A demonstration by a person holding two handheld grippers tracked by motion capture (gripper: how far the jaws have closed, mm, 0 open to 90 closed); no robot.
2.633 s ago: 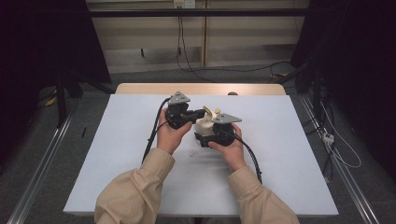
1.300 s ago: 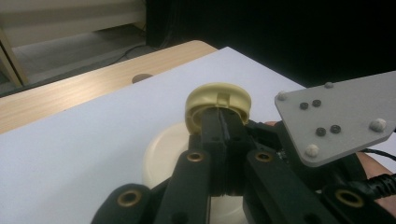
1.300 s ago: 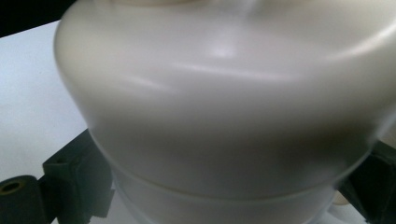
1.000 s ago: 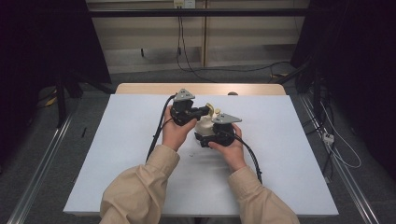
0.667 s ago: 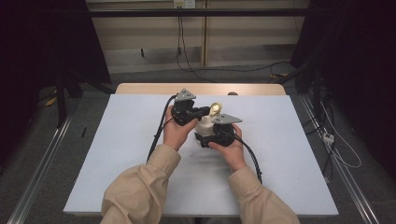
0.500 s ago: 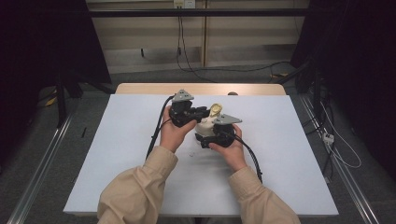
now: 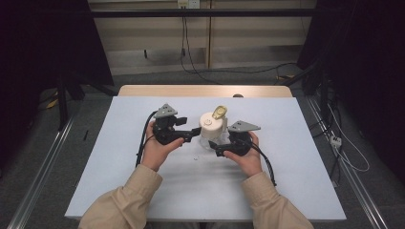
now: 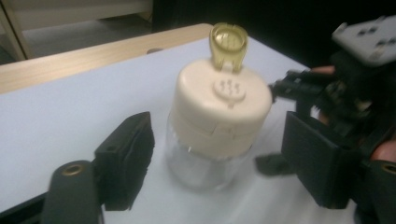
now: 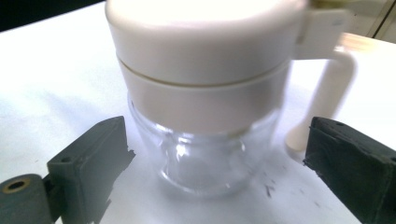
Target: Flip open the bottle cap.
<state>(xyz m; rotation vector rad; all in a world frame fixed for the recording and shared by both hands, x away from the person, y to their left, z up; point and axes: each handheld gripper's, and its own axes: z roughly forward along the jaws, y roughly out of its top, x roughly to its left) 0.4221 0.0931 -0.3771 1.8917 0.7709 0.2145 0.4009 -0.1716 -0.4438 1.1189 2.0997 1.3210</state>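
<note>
L gripper (image 7: 190,136) sits at 9 o'clock of the jar (image 7: 211,131), near the middle of the white table (image 7: 119,181). Its jaws have just been opening and now stand wide. In the left gripper view the jar's glass body (image 8: 205,163) is between them, w/ clear gaps both sides and no pad touching. A sec ago, in the high view, this gripper reached in at the jar's top w/ the yellow flip tab (image 7: 219,112) lying low; now the tab stands upright at 12 o'clock on the cream lid (image 7: 210,125), and the gripper has drawn back toward 9. Likely reading: the tab got flipped up and L let go, so the pour opening is prob. exposed and that step looks done.

Jar itself: upright on the table, cream lid on.

R gripper (image 7: 217,151) is at about 5 o'clock of the jar, low by the glass base. In the right gripper view its jaws (image 9: 210,186) stand wide either side of the glass, not pressing it. A cream handle (image 9: 327,93) shows near one pad; touching or not, can't tell. So the jar is free-standing atm; next move prob. needs one gripper to close on the glass before anything is tipped or lifted.
</note>
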